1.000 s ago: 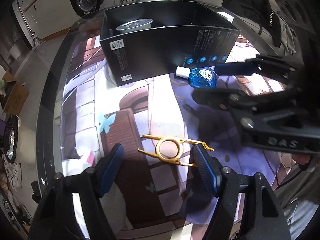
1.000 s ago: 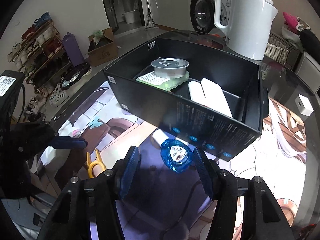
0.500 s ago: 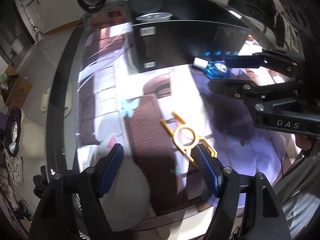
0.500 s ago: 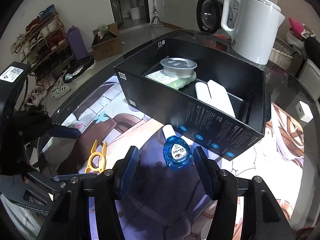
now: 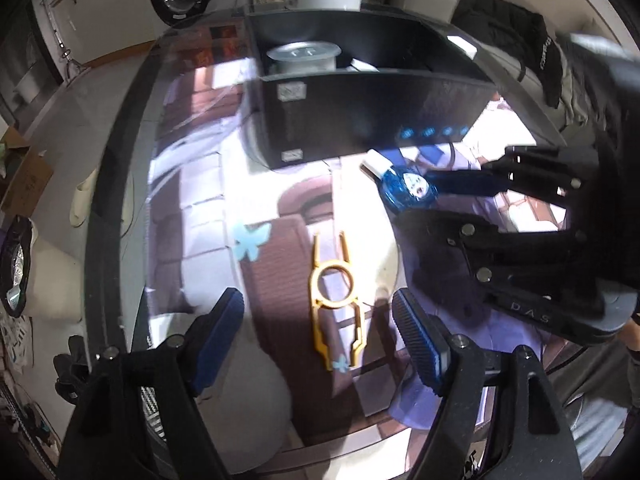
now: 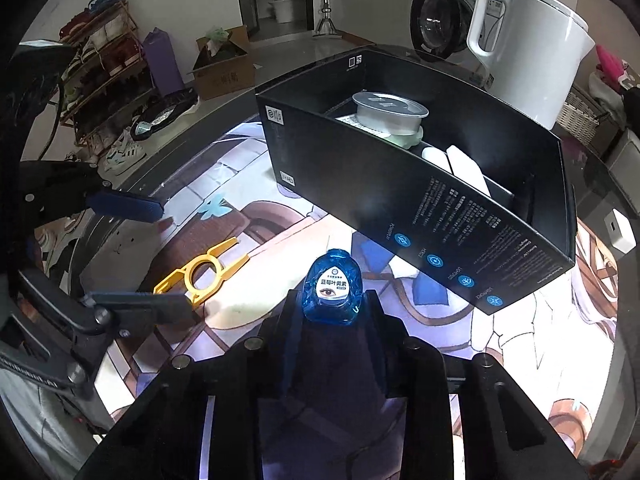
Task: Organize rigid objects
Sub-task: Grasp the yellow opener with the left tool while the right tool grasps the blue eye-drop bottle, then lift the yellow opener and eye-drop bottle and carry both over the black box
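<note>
Where jaws gape: yellow tool (image 5: 337,300).

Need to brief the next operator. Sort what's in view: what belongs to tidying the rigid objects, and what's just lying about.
Job in hand:
- blue bottle, clamped in the right gripper
- yellow tool, flat on the table between the open left gripper's fingers
- black box, already holding a round tin

Lying about:
- white kettle
- washing machine
- shoe rack
- cardboard box

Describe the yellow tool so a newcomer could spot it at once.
Find the black box on the table. In front of it, left of the blue bottle, lies the yellow tool between the left gripper fingers: flat, forked both ends, ring in the middle.
</note>
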`<state>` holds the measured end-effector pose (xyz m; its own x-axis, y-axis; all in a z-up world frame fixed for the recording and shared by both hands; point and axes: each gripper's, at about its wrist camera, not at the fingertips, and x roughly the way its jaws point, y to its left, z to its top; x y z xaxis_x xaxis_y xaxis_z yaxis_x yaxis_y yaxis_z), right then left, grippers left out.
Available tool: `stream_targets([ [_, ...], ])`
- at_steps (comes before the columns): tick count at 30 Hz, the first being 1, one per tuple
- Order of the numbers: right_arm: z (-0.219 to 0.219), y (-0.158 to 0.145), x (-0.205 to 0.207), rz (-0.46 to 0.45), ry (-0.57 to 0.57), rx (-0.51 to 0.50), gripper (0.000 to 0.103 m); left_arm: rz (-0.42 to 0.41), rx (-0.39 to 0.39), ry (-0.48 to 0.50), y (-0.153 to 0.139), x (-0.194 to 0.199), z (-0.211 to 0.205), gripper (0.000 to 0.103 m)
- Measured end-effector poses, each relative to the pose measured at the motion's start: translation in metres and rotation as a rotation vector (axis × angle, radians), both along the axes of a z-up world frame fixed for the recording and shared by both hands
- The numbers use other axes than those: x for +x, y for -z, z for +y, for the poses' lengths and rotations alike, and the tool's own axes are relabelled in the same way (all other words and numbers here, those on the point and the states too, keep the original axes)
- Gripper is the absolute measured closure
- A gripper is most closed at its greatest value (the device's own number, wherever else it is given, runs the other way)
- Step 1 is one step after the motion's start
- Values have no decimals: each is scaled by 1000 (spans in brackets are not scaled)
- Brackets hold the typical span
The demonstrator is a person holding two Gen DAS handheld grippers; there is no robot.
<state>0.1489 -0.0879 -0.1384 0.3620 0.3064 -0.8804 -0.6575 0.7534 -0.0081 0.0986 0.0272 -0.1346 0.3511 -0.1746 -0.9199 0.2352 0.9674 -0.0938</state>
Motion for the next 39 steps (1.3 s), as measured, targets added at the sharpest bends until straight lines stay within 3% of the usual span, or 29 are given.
stream_targets([
  [3, 3, 2, -1, 4, 9, 3, 72, -18, 66, 27, 4, -1, -14, 30],
  [8, 9, 3, 4, -22, 9, -6, 70, -41, 61, 40, -1, 2, -18, 75],
  [9, 9, 3, 4, -25, 8, -5, 70, -44, 62, 37, -2, 3, -17, 78],
  [15, 1, 0, -7, -25, 11, -45, 73, -45, 55, 14, -1, 4, -18, 79],
  [20, -21, -3, -17, -9, 63, -60, 73, -58, 71, 51, -2, 14, -39, 79],
  [28, -50, -2, -20, -3, 104, -47, 73, -67, 79, 53, -4, 25, -56, 79],
  [39, -57, -11, -24, -31, 89, -12, 73, -100, 72, 85, -13, 19, -63, 79],
])
